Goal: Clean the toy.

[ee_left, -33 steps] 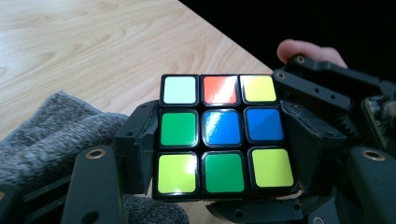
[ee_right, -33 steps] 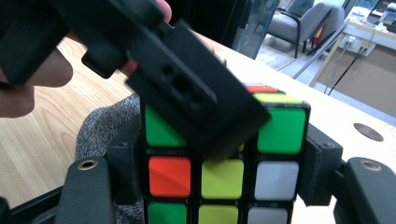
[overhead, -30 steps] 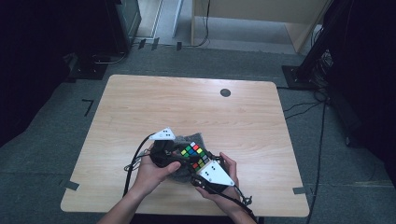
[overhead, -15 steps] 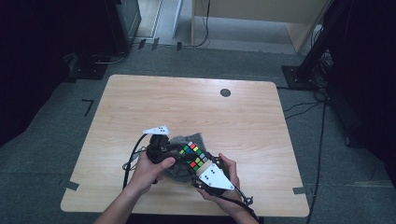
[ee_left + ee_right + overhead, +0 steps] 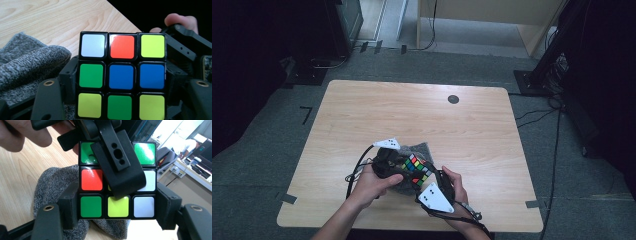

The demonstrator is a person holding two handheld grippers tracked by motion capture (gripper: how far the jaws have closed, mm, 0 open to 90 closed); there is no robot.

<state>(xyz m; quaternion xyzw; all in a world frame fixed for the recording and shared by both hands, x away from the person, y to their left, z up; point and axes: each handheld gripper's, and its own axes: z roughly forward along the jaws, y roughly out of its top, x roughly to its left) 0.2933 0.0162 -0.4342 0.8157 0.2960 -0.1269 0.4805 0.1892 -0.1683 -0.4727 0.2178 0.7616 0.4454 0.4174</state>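
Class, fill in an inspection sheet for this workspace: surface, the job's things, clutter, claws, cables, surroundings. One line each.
Surface: wooden table, bare apart from a dark round spot.
Job's things: scrambled cube held above a grey cloth.
Clutter: nothing seen.
Claws: left claw and right claw both clamp the cube from opposite sides.
Cables: black cable loops from the left claw; another runs on the floor, right.
Surroundings: grey carpet, dark stands, tape marks.
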